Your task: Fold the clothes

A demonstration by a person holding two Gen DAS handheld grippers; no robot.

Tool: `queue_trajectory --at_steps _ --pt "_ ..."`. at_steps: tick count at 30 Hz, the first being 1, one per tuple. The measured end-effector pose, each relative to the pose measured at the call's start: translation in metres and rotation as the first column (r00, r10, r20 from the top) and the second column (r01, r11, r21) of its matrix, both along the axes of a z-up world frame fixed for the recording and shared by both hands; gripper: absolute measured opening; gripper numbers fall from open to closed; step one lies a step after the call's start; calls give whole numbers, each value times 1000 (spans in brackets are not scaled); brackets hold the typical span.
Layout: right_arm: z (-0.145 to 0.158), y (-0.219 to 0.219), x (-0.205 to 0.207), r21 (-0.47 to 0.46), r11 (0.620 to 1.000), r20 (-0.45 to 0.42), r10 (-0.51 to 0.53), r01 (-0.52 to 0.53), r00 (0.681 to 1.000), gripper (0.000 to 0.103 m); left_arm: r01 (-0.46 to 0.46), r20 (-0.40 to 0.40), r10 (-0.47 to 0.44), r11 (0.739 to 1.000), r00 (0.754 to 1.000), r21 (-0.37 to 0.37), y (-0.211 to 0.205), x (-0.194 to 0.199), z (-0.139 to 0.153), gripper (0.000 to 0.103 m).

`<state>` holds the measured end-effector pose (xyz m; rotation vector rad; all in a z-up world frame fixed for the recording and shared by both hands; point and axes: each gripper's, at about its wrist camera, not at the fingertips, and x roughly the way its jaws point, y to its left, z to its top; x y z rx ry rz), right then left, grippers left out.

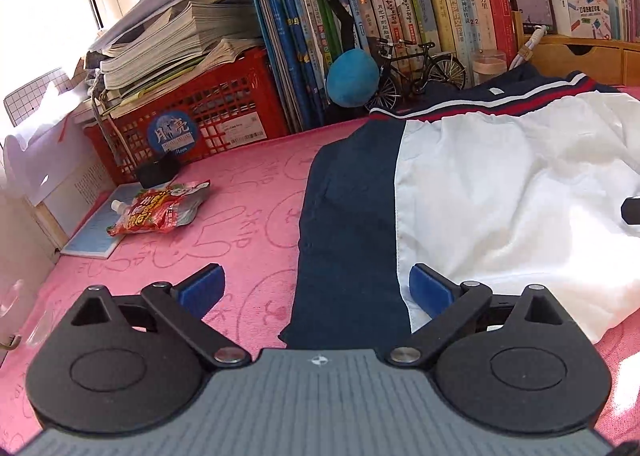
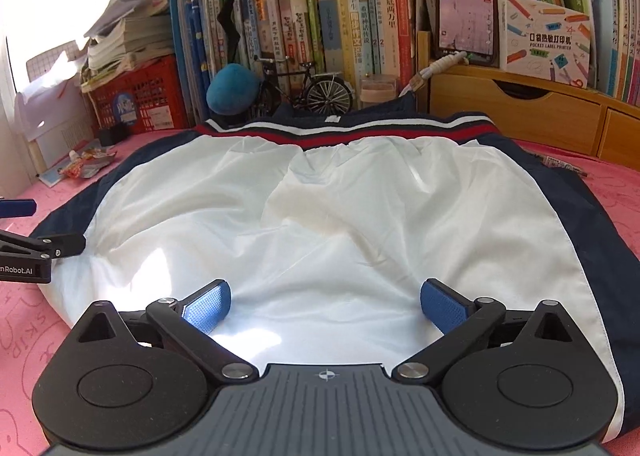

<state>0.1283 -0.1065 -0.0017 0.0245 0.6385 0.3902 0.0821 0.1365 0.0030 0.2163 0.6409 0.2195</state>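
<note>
A white and navy garment [image 2: 340, 208] with a red, white and navy striped band along its far edge lies spread flat on the pink cloth [image 1: 248, 192]. It also shows in the left wrist view [image 1: 500, 184]. My left gripper [image 1: 316, 290] is open, low over the garment's navy left panel near its front edge. My right gripper [image 2: 325, 306] is open over the white middle, near the front edge. The left gripper's fingers show at the left edge of the right wrist view [image 2: 24, 244].
A red crate [image 1: 192, 124] stacked with papers stands at the back left. A row of books [image 2: 320, 16], a model bicycle [image 2: 308, 88], a blue plush [image 1: 352, 76] and a wooden drawer unit [image 2: 520, 112] line the back. A snack pouch [image 1: 160, 208] lies on the pink cloth.
</note>
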Motion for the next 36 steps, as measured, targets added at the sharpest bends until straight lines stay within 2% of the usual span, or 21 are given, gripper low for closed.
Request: queue_trajectory --at_steps 3,4,8,11,14,16,18,19,21,23,25,26,28,32,34,36 --pt "12 -12 -3 83 996 51 -45 41 998 98 78 68 -74 995 995 -62 -2 7 13 100" --pt "16 -10 -2 82 996 69 -45 40 997 98 103 83 -96 991 992 -82 -5 14 17 100" --pt "24 41 23 -105 993 125 69 -56 990 96 135 47 -133 990 990 -38 -27 69 12 100" --pt "18 55 50 -158 984 86 95 -81 992 96 108 -20 -108 994 994 -14 -26 106 -4 101" --pt "7 30 80 -194 981 26 -19 23 999 99 100 -6 -101 993 995 -65 -16 112 -19 103" --pt "1 -1 89 -172 983 24 -62 65 998 99 103 -3 -104 991 995 -91 -12 111 -22 103" --pt "-1 -17 88 -174 983 41 -47 53 998 85 108 -7 -109 989 994 -101 -12 111 -22 103" --pt "-2 -25 87 -175 983 49 -39 48 998 75 108 -8 -110 988 994 -106 -12 111 -22 103" --pt "-1 -32 83 -193 978 71 -72 85 995 74 109 -8 -110 988 994 -112 -11 111 -21 103" --pt "6 -38 74 -212 961 84 -164 179 983 80 109 -6 -110 987 994 -114 -11 110 -20 103" --pt "20 -57 51 -140 970 100 -185 198 978 84 111 5 -111 987 994 -114 -10 108 -18 103" --pt "24 -68 40 -106 971 99 -204 214 974 93 112 15 -111 987 994 -114 -9 104 -16 103" --pt "22 -94 14 -46 962 67 -265 268 962 98 111 38 -107 986 993 -126 -9 90 -7 99" --pt "18 -145 -36 68 923 -9 -378 378 926 99 194 138 -171 965 976 -175 -29 35 19 99" --pt "16 -170 -62 121 894 -52 -429 432 902 99 250 174 -221 953 960 -168 -47 9 27 101" --pt "8 -184 -76 161 872 -89 -454 462 887 99 281 168 -259 952 951 -122 -69 -2 24 101"
